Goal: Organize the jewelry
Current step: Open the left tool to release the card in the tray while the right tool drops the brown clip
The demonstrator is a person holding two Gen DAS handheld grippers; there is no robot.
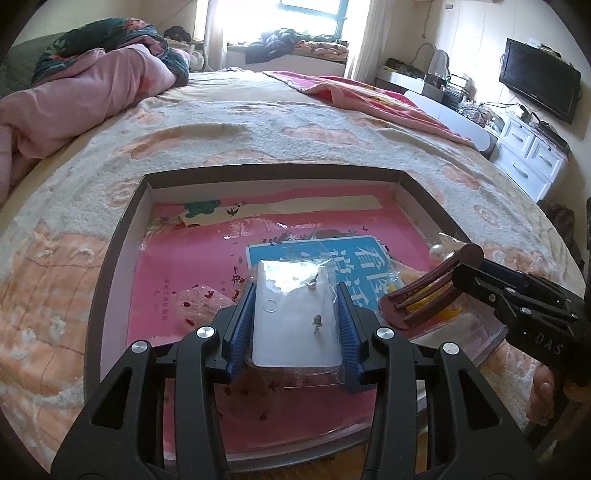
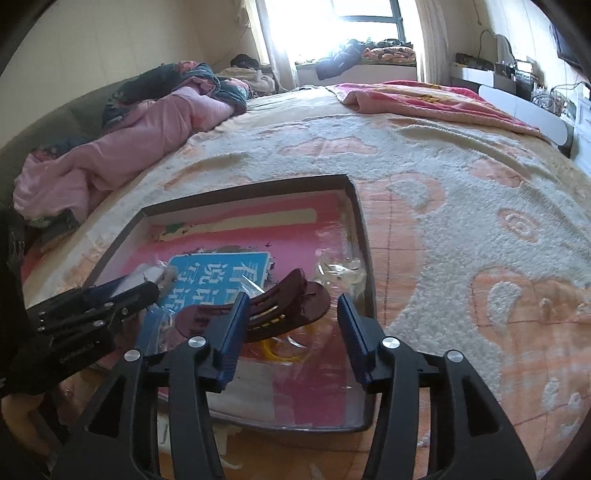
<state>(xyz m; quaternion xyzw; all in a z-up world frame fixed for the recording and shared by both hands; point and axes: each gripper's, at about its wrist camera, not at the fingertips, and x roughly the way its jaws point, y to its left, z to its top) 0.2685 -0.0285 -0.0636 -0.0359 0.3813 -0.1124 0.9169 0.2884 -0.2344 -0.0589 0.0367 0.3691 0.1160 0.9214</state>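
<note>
One shallow cardboard tray (image 1: 122, 236) on the bed: my left claw (image 1: 295, 317) grips one white card (image 1: 291, 325) in clear plastic, carrying two small earrings. My right claw (image 2: 291, 325) stands open over one brown ribbed hair clip (image 2: 266, 310) lying in the tray.

1. Both views are daylit and fairly bright; the light comes from a window (image 1: 310, 14) at the far end of the room.
2. The window (image 2: 354, 18) is blown out to pure white in both views, with haze bleeding over the curtains beside it.
3. Glare patches shine on the glossy pink sheet (image 1: 192, 266) inside the shallow box (image 1: 122, 221) and on a clear plastic packet (image 1: 291, 273).
4. Shadows are soft and faint.
5. Fisheye distortion bulges the bed (image 2: 461, 221) into a dome and bends straight edges; the corners are black vignette.
6. Focus is fair at the centre, softer toward the rims; colours look slightly washed out.
</note>
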